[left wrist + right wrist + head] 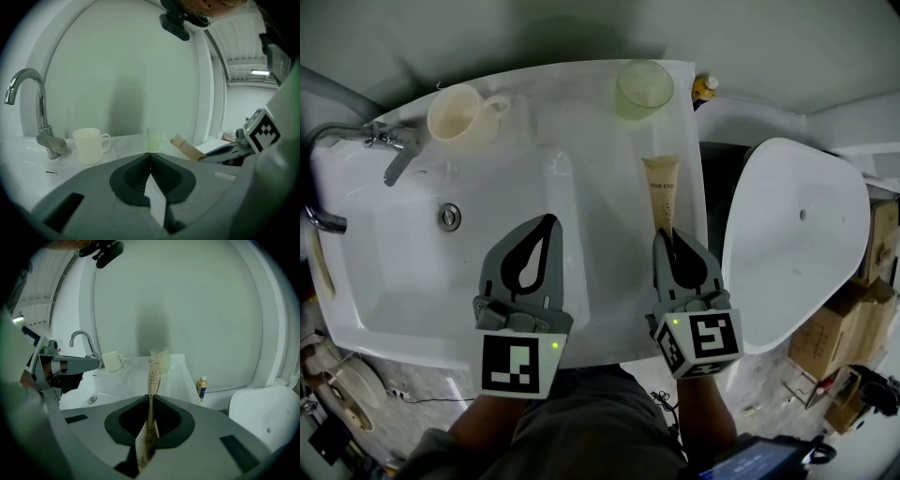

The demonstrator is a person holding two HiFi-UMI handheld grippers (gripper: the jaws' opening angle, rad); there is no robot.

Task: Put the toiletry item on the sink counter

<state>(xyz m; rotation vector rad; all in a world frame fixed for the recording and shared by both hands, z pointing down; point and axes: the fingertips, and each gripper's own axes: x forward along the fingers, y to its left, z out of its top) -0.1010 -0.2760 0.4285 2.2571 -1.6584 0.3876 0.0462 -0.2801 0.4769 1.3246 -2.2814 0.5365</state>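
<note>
Tube [661, 192], tan, clamped by its near end in the right gripper [666, 236]. The jaws are shut on it, and the right gripper view shows it edge-on, sticking forward past the tips [153, 373]. The tube is over the right-hand flat strip of the counter [686, 159], pointing at the back wall. Can't tell if it touches the surface.

Left gripper [547, 223] is over the sink's right part, level with the right gripper and well apart from the tube. Its jaws are closed at the tips with nothing between them.

Counter is white, glossy and one piece with the basin [412, 272]. Drain [449, 217] is left of the left gripper. Faucet [392, 148], chrome, is at the back left. Mug [459, 114], cream, stands just right of the faucet on the back rim. Cup [644, 87], clear greenish, stands at the back right corner, beyond the tube's far end.

Bottle [706, 89], small and yellow, is just off the counter's right edge by the wall. Toilet lid [797, 225], white, is to the right of the counter. Boxes [848, 323], cardboard, are on the floor further right. Wall [581, 33] is plain and pale.
</note>
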